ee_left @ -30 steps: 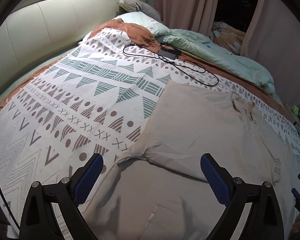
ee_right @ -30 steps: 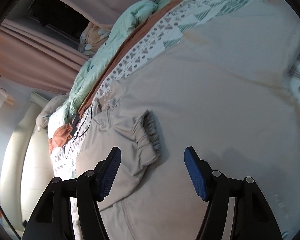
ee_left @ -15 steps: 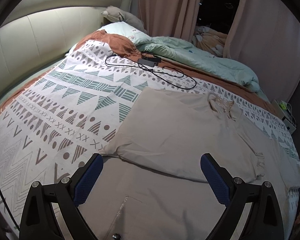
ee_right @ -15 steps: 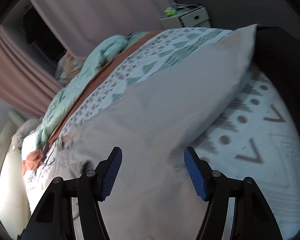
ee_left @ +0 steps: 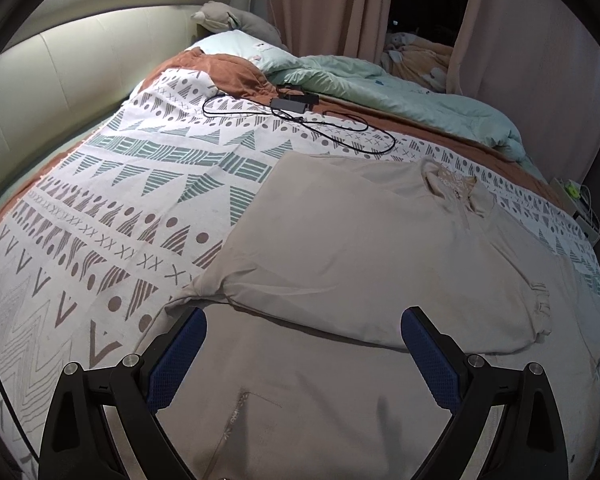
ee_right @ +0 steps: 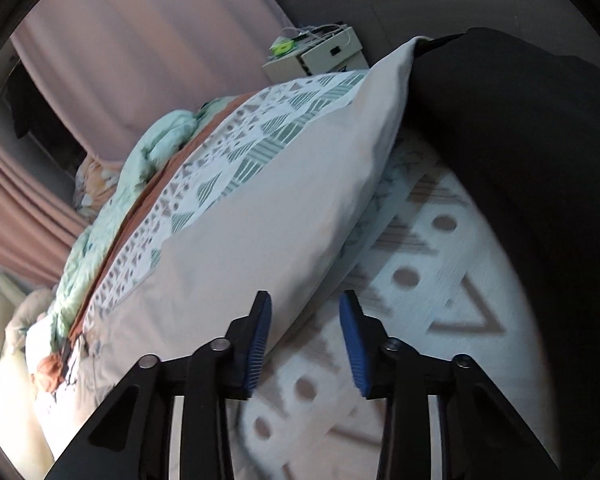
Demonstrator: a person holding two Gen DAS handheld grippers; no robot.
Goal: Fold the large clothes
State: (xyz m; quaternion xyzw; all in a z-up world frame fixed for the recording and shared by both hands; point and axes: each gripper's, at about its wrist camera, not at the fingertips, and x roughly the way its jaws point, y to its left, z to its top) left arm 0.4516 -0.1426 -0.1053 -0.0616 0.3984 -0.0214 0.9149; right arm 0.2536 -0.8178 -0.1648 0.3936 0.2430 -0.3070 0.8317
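Observation:
A large beige garment lies flat on the patterned bedspread, collar toward the far side. One sleeve is folded across its body, with the cuff at the right. My left gripper hovers open over the garment's lower part, near a small pocket seam, with nothing between its fingers. In the right wrist view the garment ends in a long straight edge. My right gripper sits at that edge, its jaws closing. The edge runs beside the left pad, and the pads press on nothing.
A black charger with a looped cable lies on the bedspread beyond the garment. A mint duvet is heaped along the far side, a cream headboard stands at the left. A white box and a dark shape sit past the garment's edge.
My right gripper swept from the folded sleeve's cuff across to the garment's outer edge, and its jaws narrowed. The left gripper drifted a little and stays open.

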